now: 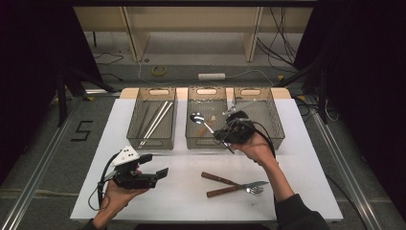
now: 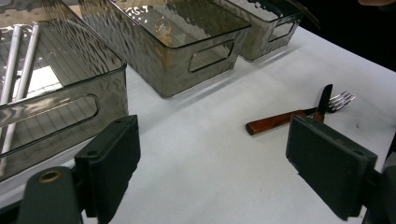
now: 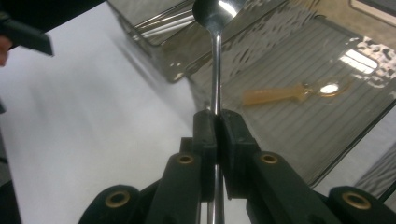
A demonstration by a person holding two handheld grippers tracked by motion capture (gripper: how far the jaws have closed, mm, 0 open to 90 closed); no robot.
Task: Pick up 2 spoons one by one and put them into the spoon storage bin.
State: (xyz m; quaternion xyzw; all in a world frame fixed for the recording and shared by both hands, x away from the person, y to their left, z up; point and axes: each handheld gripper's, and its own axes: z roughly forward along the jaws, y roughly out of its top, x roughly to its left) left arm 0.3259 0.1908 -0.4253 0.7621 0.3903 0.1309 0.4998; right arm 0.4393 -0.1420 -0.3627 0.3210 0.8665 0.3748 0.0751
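**Spoon going over the middle bin**

The right gripper (image 1: 229, 135) is clamping its jaws on the thin handle of a metal spoon (image 3: 215, 70), holding it far back, probably so the bowl is reaching out ahead over the middle bin (image 1: 206, 141); the spoon is hanging above that bin's near wall, not yet lying inside; a wooden-handled spoon (image 3: 299, 92) is already resting on the bin's floor, so like seems to be going with like. The left gripper (image 1: 158, 165) is resting near the table's (image 1: 297, 158) front edge with its jaws spread wide and gripping nothing; it is sitting well apart from the work. The left bin (image 1: 152, 141) is keeping chopsticks (image 1: 155, 122); a knife (image 1: 237, 188) and fork (image 1: 225, 181) are lying crossed on the table, awaiting sorting; the bin's near wall is the only thing standing in the spoon's way.
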